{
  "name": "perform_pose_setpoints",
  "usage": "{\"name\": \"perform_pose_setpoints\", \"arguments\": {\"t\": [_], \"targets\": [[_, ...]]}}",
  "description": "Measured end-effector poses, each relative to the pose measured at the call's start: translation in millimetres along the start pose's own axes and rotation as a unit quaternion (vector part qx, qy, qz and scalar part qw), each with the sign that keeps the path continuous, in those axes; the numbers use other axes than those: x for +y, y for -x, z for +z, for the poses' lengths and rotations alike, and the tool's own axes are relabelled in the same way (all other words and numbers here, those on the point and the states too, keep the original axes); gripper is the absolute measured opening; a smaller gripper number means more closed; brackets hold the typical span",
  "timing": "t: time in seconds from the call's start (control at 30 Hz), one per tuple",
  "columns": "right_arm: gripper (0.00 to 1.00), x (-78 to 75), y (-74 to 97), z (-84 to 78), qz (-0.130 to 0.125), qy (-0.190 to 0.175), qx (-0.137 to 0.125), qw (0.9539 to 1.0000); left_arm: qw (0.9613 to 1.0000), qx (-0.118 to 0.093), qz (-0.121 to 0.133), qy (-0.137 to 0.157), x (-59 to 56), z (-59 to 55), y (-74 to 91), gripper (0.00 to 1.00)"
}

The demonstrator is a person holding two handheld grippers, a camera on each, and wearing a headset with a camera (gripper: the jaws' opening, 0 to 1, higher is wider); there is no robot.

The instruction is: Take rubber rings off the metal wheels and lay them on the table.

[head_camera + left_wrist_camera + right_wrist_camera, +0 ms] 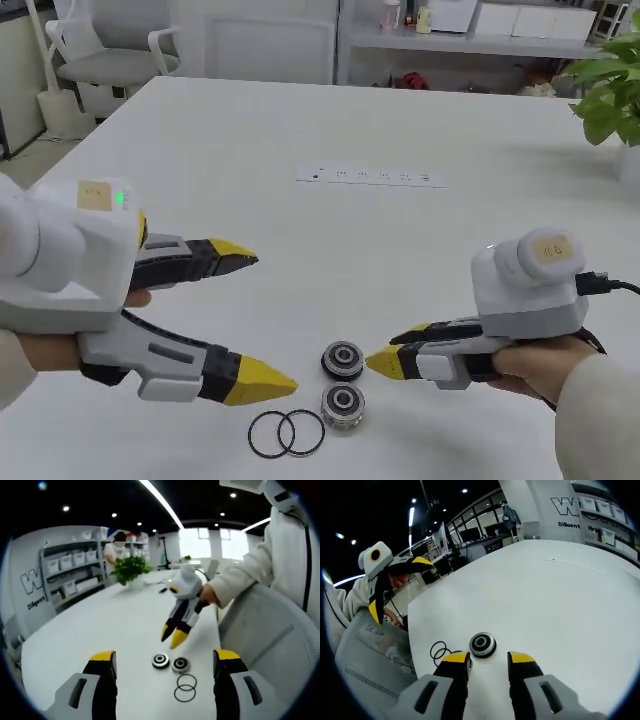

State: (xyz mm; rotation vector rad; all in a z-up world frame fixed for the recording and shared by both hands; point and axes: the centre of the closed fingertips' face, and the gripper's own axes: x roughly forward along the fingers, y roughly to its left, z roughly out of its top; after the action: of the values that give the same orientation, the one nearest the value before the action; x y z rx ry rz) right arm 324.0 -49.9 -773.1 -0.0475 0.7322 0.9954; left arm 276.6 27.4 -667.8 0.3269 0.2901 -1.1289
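Two small metal wheels lie near the table's front edge. The farther wheel (342, 361) has a dark rim; the nearer wheel (343, 406) looks silvery. Two thin black rubber rings (286, 434) overlap flat on the table just left of the nearer wheel. My left gripper (270, 321) hovers left of the wheels, jaws wide open and empty; its view shows the wheels (170, 663) and rings (185, 688) ahead. My right gripper (380, 352) points at the farther wheel from the right, jaws a little apart and holding nothing. One wheel (482, 644) sits just beyond its tips.
A white power strip (370, 177) lies flat mid-table. A green plant (610, 90) stands at the far right edge. An office chair (110, 50) and shelves stand beyond the white table (300, 120). A mesh chair back (370, 665) is close behind the front edge.
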Motion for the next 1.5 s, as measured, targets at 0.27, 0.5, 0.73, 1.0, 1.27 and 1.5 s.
{"name": "perform_pose_setpoints", "arguments": {"t": [0.27, 0.5, 0.73, 1.0, 1.27, 1.5], "targets": [[0.27, -7.5, -5.5, -7.3, 0.001, 0.012, 0.010, 0.9999, 0.9997, 0.000, -0.001, -0.024, 16.3, 13.3, -20.4, 0.79], [0.27, -6.7, -9.7, -9.6, 0.007, 0.030, 0.014, 0.9994, 0.9992, 0.001, -0.001, -0.039, 27.9, 18.8, -39.4, 0.76], [0.28, -7.8, -14.3, -14.0, 0.003, 0.050, 0.014, 0.9986, 0.9990, 0.007, -0.008, -0.044, 33.1, 11.8, -62.2, 0.68], [0.30, -0.3, -22.0, -16.1, 0.009, 0.069, 0.010, 0.9976, 0.9990, 0.014, -0.023, -0.035, 28.8, -8.3, -76.0, 0.64], [0.30, 0.4, -25.2, -14.3, 0.006, 0.074, -0.001, 0.9972, 0.9993, 0.018, -0.023, -0.024, 26.3, -32.8, -87.2, 0.55], [0.27, 3.5, -28.1, -13.9, 0.008, 0.081, -0.005, 0.9967, 0.9983, 0.041, -0.034, -0.022, 17.6, -59.9, -96.1, 0.46]]}}
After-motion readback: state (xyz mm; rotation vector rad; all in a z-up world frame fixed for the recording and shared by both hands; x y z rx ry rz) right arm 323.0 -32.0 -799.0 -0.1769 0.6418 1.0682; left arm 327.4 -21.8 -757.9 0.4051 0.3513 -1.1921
